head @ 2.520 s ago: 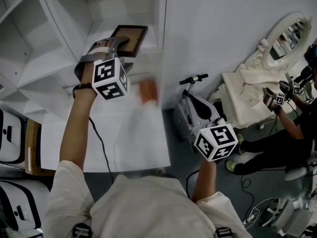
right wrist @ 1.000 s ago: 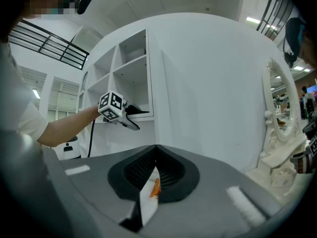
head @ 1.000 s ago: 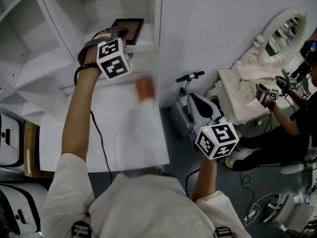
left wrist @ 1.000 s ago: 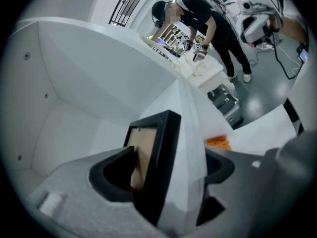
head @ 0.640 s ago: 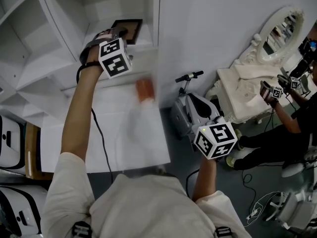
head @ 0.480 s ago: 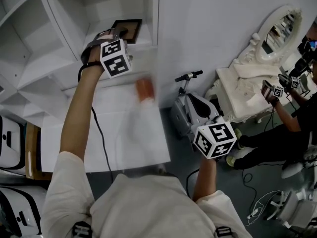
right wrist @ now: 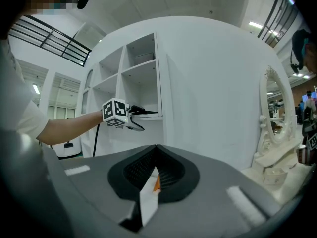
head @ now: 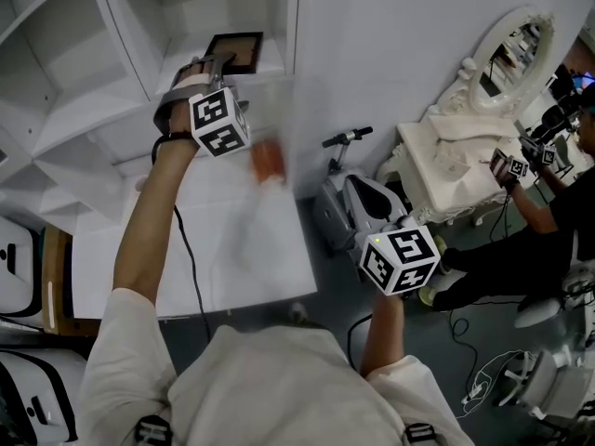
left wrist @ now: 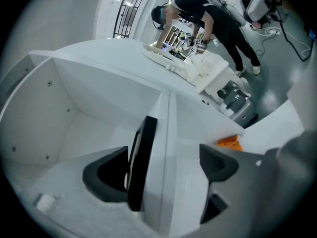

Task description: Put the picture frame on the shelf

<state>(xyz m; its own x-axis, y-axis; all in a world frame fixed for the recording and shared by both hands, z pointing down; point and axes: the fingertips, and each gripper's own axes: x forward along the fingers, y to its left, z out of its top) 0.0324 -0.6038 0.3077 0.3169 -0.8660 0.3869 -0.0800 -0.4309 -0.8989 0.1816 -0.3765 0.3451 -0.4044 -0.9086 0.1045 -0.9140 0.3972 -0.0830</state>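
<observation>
Overhead, in the head view, the left gripper [head: 216, 63] is stretched out to the white shelf unit [head: 121, 82], its tips at the mouth of the compartment where the picture frame [head: 234, 52] sits against the right-hand side wall. Below the shelf is a white table [head: 232, 249] with a small orange object [head: 268, 159] on it. The right gripper [head: 400, 260] is held low and well apart from the shelf, showing mostly its marker cube, with a folded scooter [head: 349, 198] just beyond it. At the far right are an ornate white mirror [head: 507, 59] and another person [head: 548, 221].

Next, the left gripper view: the left gripper [left wrist: 161, 170] stands wide, and its jaws have just been opening. The picture frame [left wrist: 141, 162] shows edge-on between them, a dark upright strip leaning against the shelf's side wall [left wrist: 166, 148]. It is just beside the left pad, and neither pad clamps it. The orange object [left wrist: 229, 142] shows past the right jaw.

Lastly, the right gripper view: the right gripper [right wrist: 155, 150] has its jaws closed together to a point, with nothing held. Ahead, the left gripper [right wrist: 143, 114] reaches into the shelf unit [right wrist: 141, 68], and the mirror [right wrist: 277, 108] is at the right.
</observation>
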